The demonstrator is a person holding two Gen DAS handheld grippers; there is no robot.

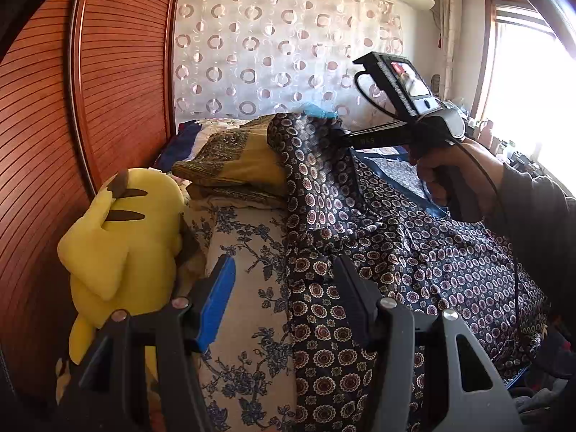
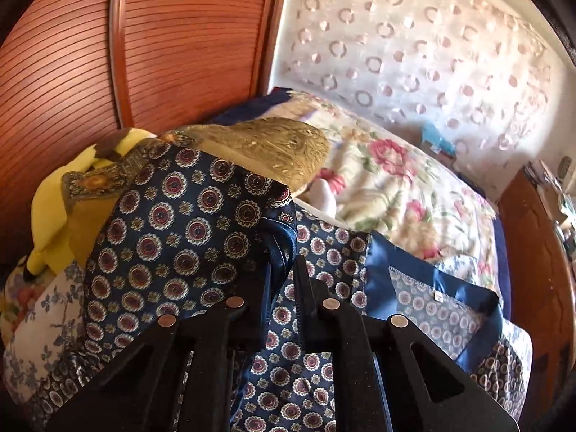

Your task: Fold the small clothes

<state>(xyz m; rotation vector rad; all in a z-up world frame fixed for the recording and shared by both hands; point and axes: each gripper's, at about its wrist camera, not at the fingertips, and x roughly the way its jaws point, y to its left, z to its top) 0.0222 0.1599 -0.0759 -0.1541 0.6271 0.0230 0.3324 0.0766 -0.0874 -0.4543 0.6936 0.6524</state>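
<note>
Left gripper (image 1: 284,288) jaws apart, right gripper (image 2: 282,252) pinching patterned garment (image 1: 414,252)

The bed surface (image 1: 248,252) is crowded. A yellow plush toy (image 1: 122,230) blocks the left edge, hard against the slatted wooden wardrobe (image 1: 118,72). Folded ochre cloth (image 1: 230,165) sits stacked just behind it. The navy patterned garment (image 1: 414,252) covers the centre and right. Bare sheet shows in a strip between toy and garment. Beyond the ochre stack, the floral quilt (image 2: 396,187) lies unoccupied up to the curtain (image 2: 414,54).
</note>
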